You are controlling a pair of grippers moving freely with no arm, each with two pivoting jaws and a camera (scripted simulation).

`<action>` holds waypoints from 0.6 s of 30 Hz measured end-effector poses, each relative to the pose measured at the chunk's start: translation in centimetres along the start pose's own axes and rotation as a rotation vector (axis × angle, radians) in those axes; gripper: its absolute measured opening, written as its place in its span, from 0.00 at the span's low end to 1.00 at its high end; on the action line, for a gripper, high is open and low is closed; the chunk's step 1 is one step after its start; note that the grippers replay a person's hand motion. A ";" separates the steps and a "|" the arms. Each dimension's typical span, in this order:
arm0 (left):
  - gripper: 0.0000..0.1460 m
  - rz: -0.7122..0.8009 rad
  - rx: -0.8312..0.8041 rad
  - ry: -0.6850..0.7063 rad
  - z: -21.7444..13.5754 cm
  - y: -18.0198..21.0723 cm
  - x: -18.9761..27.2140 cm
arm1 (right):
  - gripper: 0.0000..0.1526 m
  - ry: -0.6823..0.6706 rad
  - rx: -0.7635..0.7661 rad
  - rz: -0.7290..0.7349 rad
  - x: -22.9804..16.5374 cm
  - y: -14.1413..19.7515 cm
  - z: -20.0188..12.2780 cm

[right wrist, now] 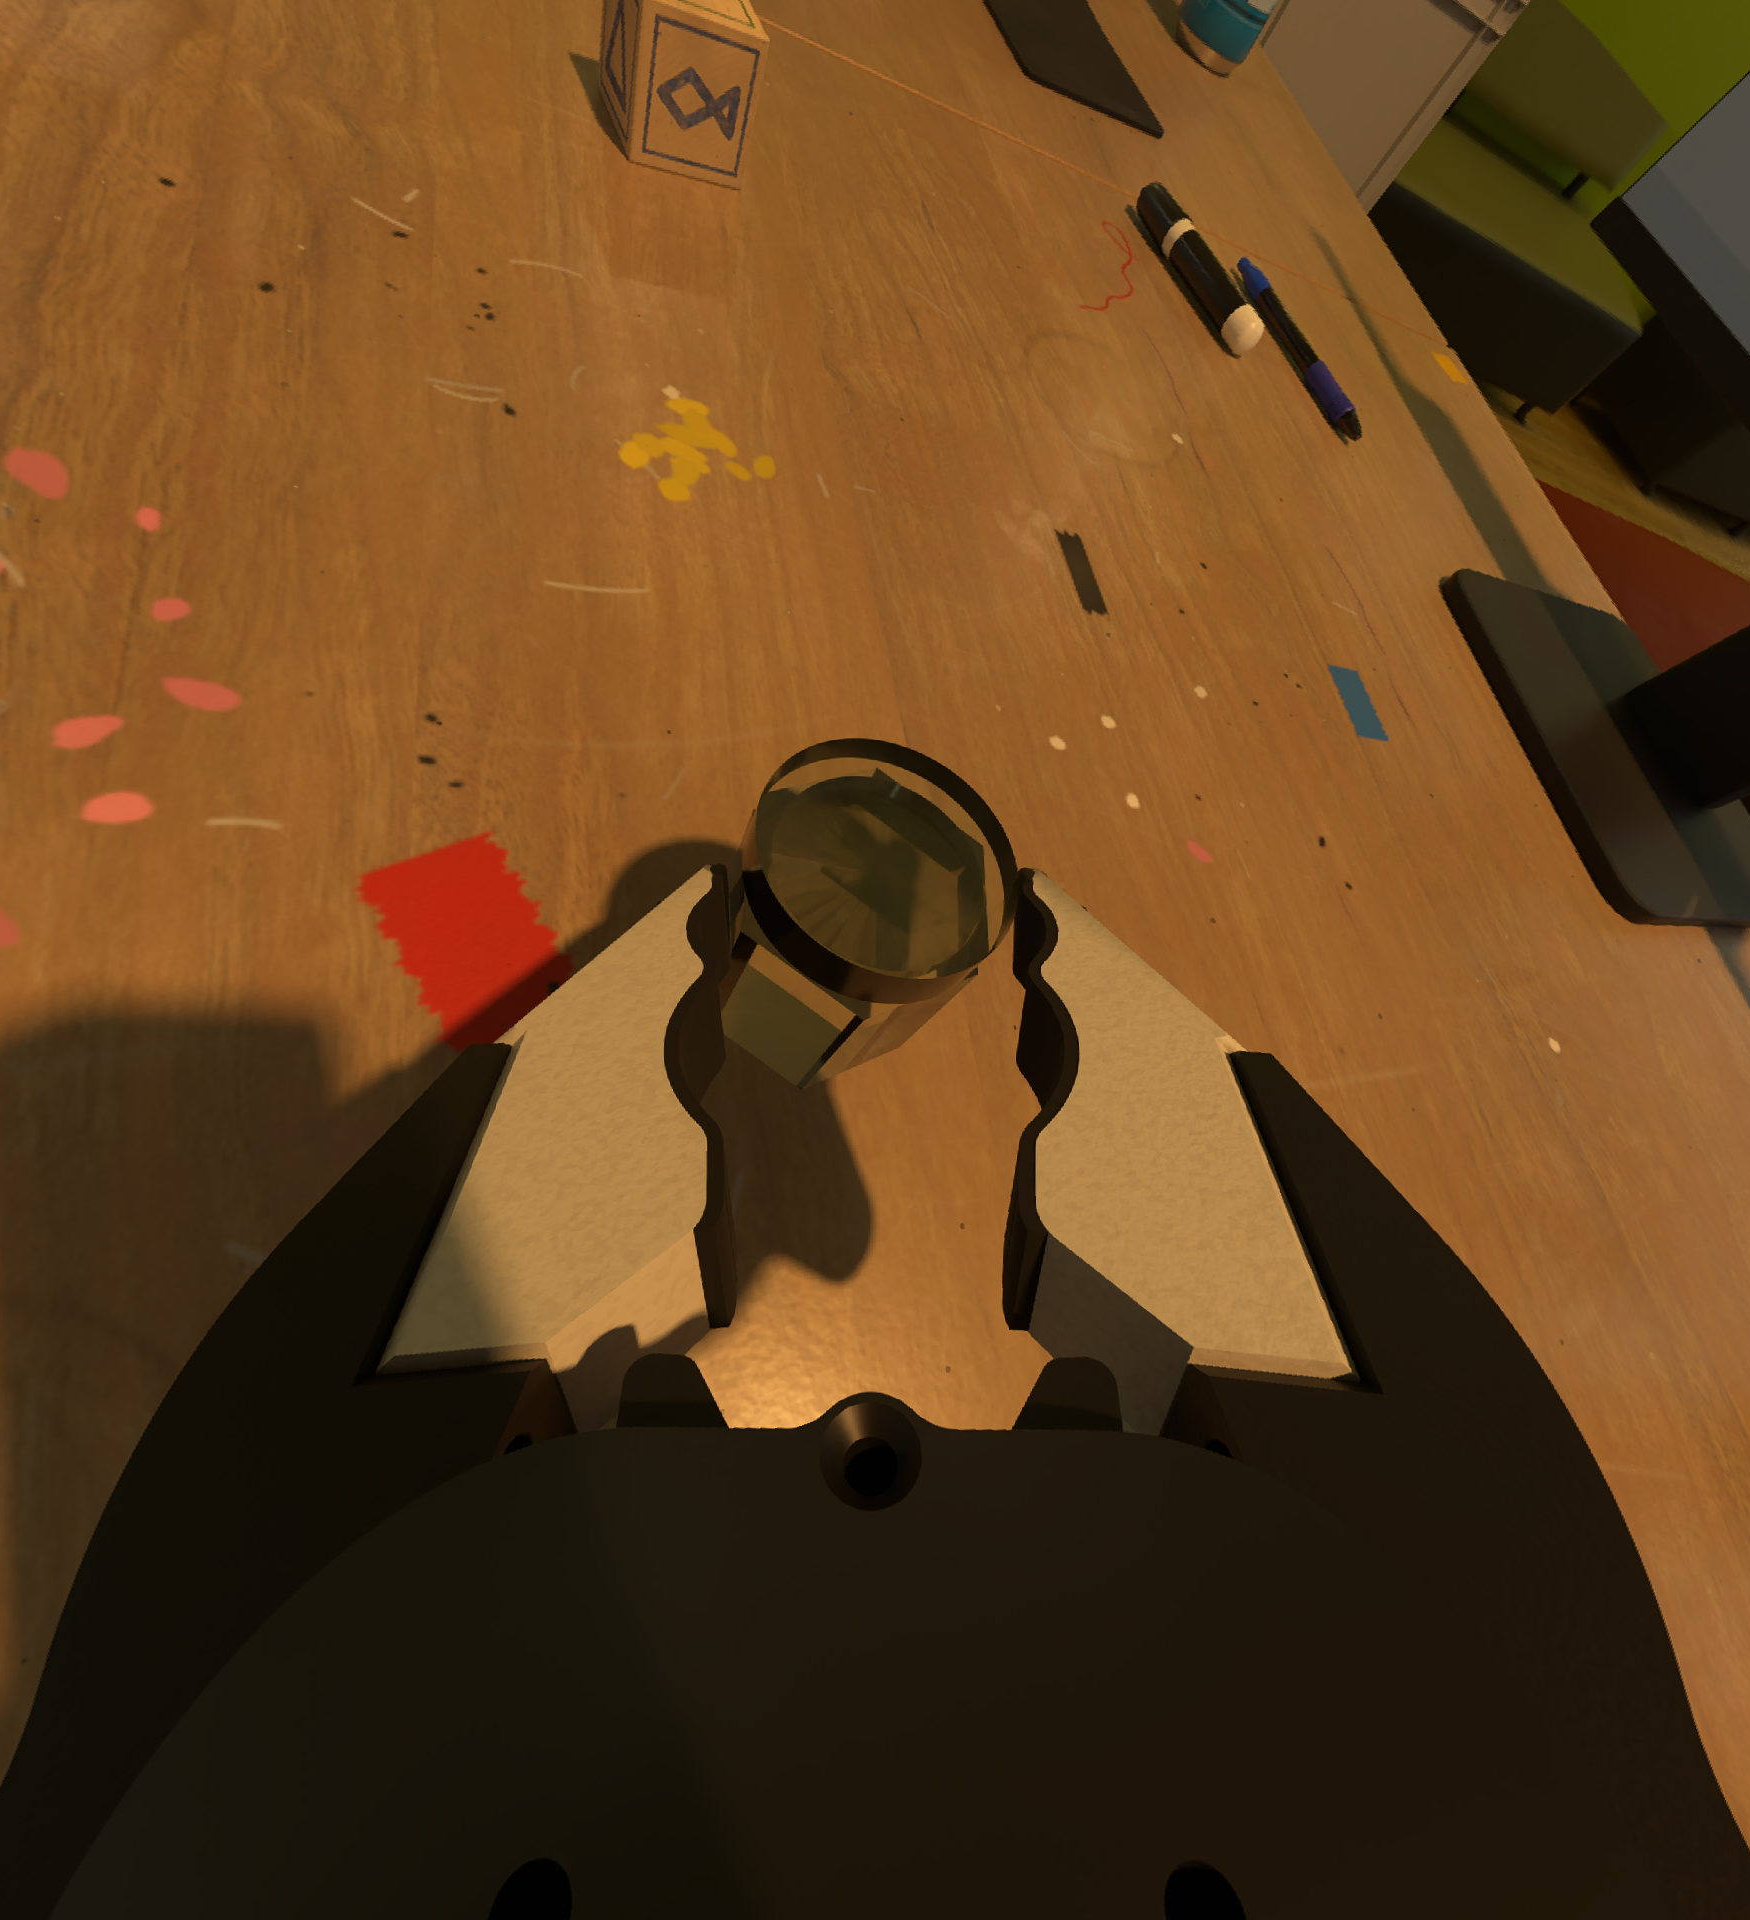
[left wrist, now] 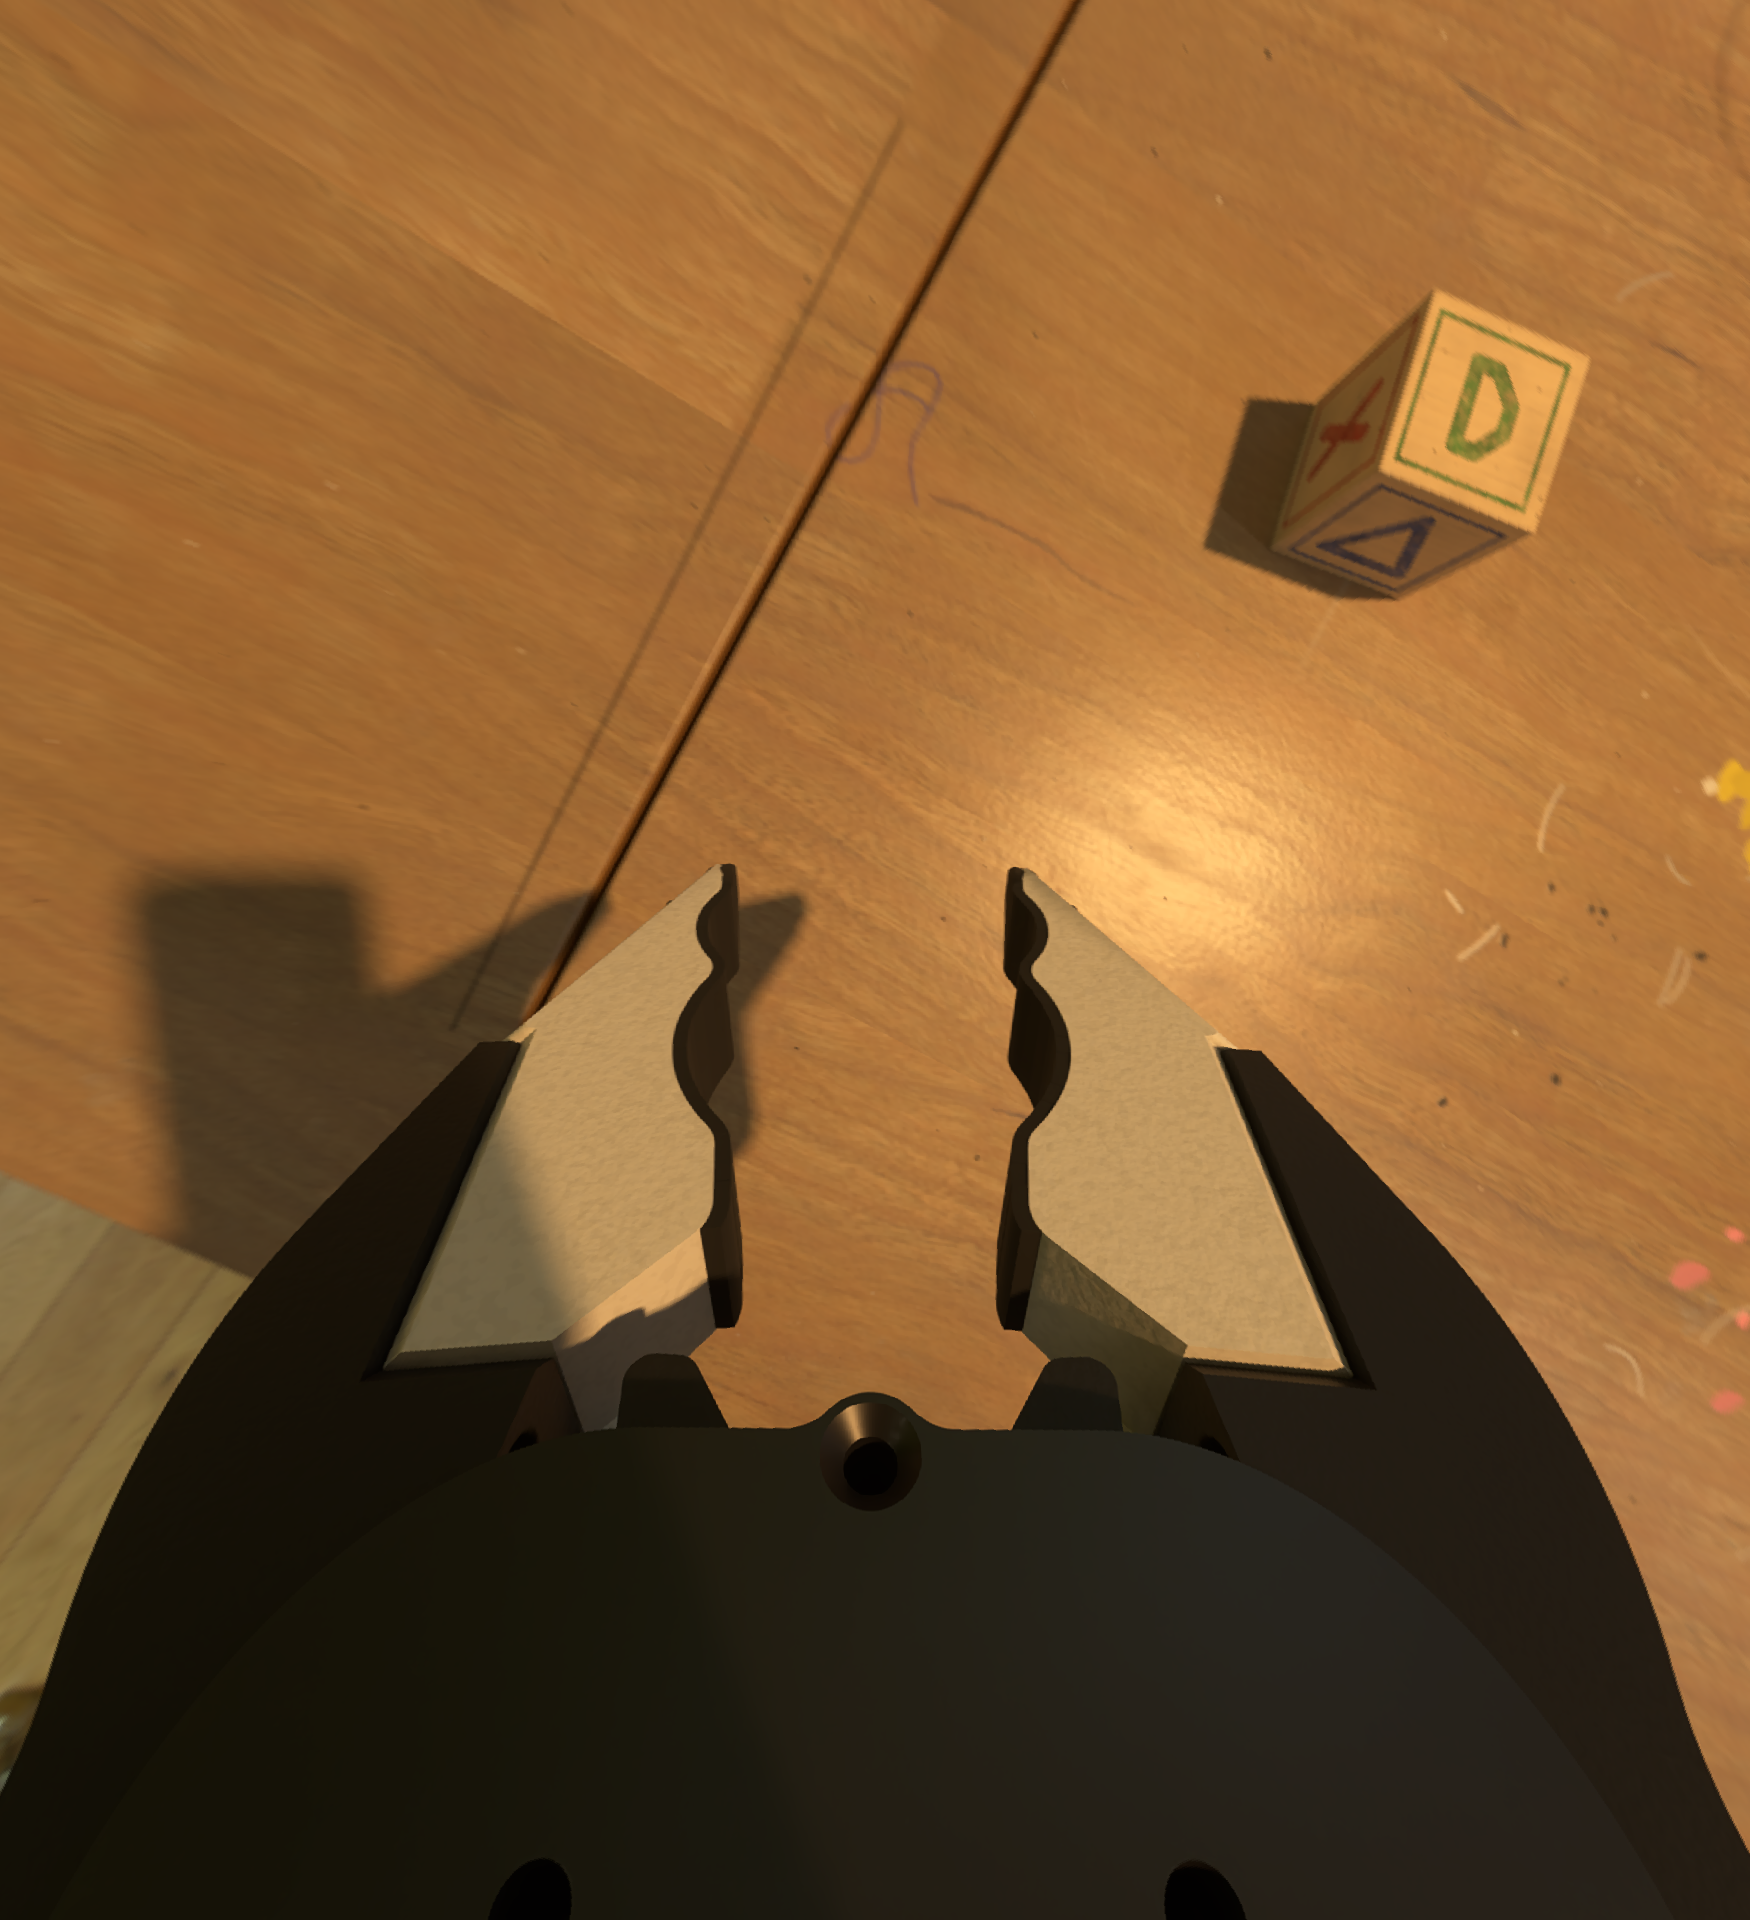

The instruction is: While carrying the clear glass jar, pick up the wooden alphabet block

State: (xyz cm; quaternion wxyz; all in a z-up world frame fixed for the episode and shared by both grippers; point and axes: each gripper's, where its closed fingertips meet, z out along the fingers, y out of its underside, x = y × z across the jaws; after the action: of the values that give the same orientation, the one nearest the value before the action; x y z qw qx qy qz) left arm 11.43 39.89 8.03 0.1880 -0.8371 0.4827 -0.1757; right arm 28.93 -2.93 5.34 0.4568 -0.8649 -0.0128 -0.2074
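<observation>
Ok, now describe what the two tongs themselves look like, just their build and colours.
Both match. The left tongs and right tongs each have a rounded matte black body with a small round socket at its front centre and two dark holes near the bottom edge. The fingers are black outside, faced with pale beige textured wedges whose inner edges are wavy. No cables or markings show.

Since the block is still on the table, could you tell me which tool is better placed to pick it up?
Left: the left tool is open and empty, while the right tool holds the glass jar. The wooden block sits ahead-right.
</observation>
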 end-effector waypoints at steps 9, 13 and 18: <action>0.43 0.131 0.341 -0.020 -3.6 -7.1 6.4 | 0.36 0.001 -0.012 -0.008 -0.2 0.3 0.2; 0.41 0.226 0.319 0.070 0.1 -8.0 11.0 | 0.36 0.008 -0.025 -0.017 -0.3 0.6 0.0; 0.41 0.270 0.191 0.041 5.6 -7.3 12.9 | 0.36 0.047 -0.024 -0.006 0.4 0.9 -1.0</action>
State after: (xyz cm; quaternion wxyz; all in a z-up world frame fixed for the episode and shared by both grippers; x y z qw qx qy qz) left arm 25.65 32.79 8.18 0.2788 -0.7393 0.5755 -0.2112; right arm 29.14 -4.28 5.25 0.4460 -0.8653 -0.0023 -0.2290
